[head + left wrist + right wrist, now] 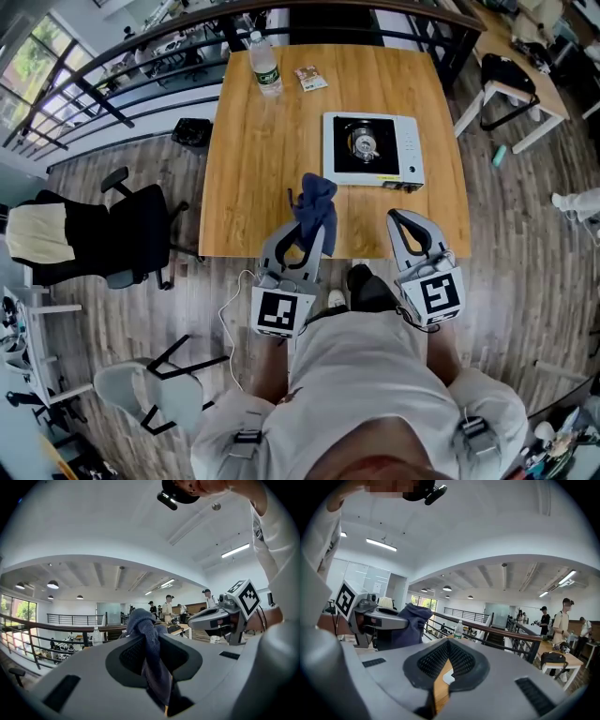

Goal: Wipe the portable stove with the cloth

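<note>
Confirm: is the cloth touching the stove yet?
No, the cloth is clamped in the left gripper over the table's near edge, well short of the stove.

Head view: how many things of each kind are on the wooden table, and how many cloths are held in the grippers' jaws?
Water bottle: 1
Portable stove: 1
Small packet: 1
Blue cloth, held: 1
Total: 4
</note>
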`<state>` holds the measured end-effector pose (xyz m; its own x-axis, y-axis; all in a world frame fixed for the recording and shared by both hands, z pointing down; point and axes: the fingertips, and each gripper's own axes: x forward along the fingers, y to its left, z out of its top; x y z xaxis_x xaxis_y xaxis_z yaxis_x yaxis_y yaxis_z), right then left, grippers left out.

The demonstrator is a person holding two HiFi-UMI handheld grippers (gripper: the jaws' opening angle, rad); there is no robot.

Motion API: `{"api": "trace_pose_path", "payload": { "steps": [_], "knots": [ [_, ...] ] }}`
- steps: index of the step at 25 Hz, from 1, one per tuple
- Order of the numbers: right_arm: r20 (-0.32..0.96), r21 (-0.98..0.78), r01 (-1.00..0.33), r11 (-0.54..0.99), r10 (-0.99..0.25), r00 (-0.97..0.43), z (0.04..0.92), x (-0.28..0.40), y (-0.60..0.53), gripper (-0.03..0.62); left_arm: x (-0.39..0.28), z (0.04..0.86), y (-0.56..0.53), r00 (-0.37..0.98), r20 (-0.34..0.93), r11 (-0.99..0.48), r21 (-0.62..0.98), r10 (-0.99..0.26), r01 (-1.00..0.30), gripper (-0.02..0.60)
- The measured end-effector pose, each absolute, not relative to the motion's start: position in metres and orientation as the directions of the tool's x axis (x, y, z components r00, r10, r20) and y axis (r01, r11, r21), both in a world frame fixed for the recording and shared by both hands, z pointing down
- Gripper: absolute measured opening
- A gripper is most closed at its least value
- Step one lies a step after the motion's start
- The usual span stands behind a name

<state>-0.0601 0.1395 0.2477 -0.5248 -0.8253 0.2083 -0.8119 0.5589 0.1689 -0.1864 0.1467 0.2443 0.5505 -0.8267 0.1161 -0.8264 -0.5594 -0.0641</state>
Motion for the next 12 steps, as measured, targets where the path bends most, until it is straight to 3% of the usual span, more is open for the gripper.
{"api": "trace_pose_path", "payload": {
  "steps": [12],
  "knots": [
    [0.217,0.132,-0.8,0.586,-0.804,-0.553,0.259,-0.037,0.065,0.02,-0.163,0.252,0.075,0.527,0.157,-0.543,-0.083,-0.835,-0.836,0.091]
  ]
}}
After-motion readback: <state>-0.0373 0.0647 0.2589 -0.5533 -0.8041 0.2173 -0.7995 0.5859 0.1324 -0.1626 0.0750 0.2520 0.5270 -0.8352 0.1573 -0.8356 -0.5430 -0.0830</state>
